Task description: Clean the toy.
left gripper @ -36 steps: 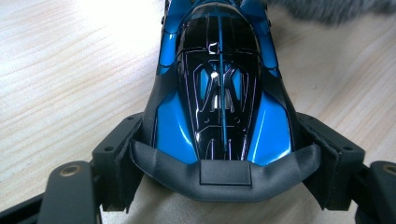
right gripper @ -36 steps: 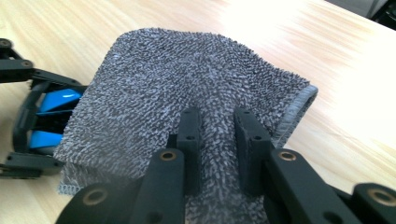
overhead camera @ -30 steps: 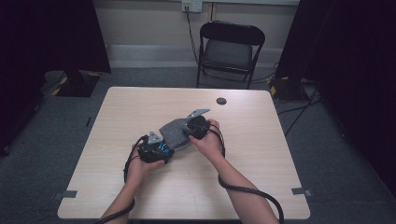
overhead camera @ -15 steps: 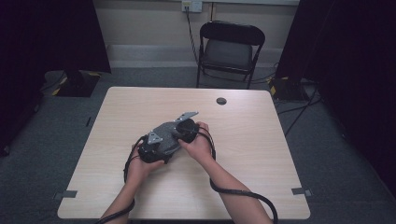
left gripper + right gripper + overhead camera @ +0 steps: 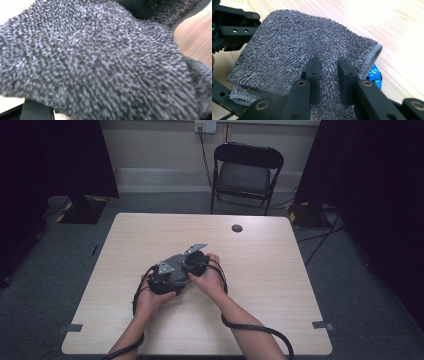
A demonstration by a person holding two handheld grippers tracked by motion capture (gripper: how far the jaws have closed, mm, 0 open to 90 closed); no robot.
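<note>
A grey fuzzy cloth (image 5: 176, 264) sits bunched between the person's two hands near the middle of the table. In the right gripper view my right gripper (image 5: 328, 62) is shut on a raised fold of the cloth (image 5: 294, 32). A shiny blue thing (image 5: 375, 75) peeks out under the cloth's hemmed edge. The left gripper (image 5: 237, 27) has its black jaws spread wide, one at each side of the cloth. In the left gripper view the cloth (image 5: 100, 62) hangs right in front of the camera and hides what lies between the jaws. From above, the left gripper (image 5: 161, 281) and right gripper (image 5: 196, 262) nearly touch.
A small black round thing (image 5: 237, 228) lies near the far edge of the wooden table (image 5: 280, 320). A black folding chair (image 5: 247, 170) stands behind the table. Cables trail from both grippers over the near edge.
The right hand has slid left and slightly down, close against the left hand. The cloth now covers the blue spot that showed beside the left gripper a second ago.
</note>
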